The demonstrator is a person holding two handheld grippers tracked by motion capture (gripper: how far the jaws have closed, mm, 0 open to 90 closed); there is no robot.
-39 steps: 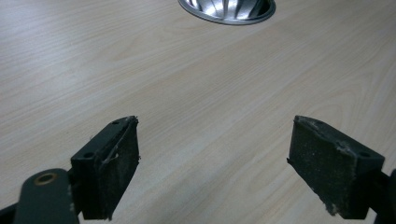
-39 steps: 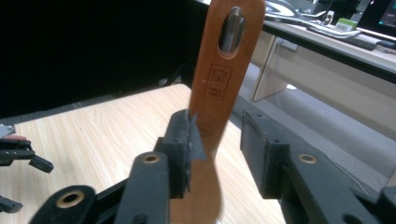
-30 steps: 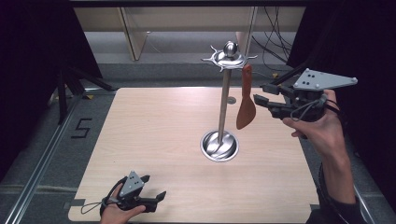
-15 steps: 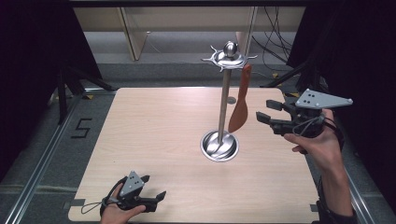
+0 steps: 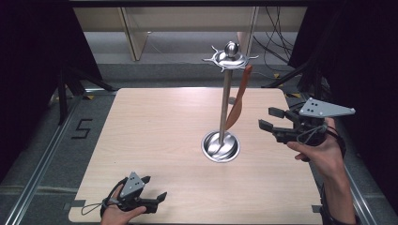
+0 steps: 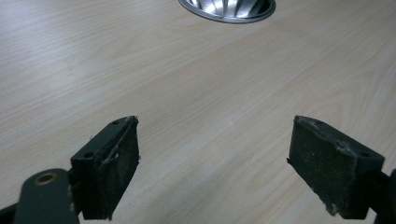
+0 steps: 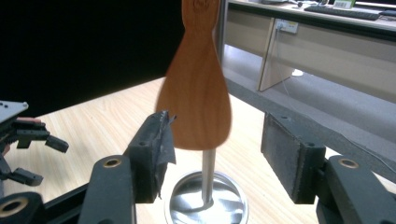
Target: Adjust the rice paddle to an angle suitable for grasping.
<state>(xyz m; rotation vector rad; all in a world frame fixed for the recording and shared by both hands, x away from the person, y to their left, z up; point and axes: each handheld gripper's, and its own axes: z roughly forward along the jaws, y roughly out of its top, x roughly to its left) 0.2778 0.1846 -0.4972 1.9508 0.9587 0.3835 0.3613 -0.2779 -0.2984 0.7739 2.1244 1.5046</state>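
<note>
High view shows my table [image 5: 155,140] bearing the steel stand [image 5: 225,101] whose hook carries the wooden spatula [image 5: 238,104] so it hangs free—my right gripper [image 5: 266,119], jaws just opening, sits beside it empty, my left gripper [image 5: 154,188] resting spread at the near edge.

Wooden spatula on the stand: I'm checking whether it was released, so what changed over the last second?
The right tongs let go of the wooden spatula, their jaws having just been opening, and drew back and down; it hangs from the metal stand, apart from them. The left tongs stayed open, low over the table.
</note>
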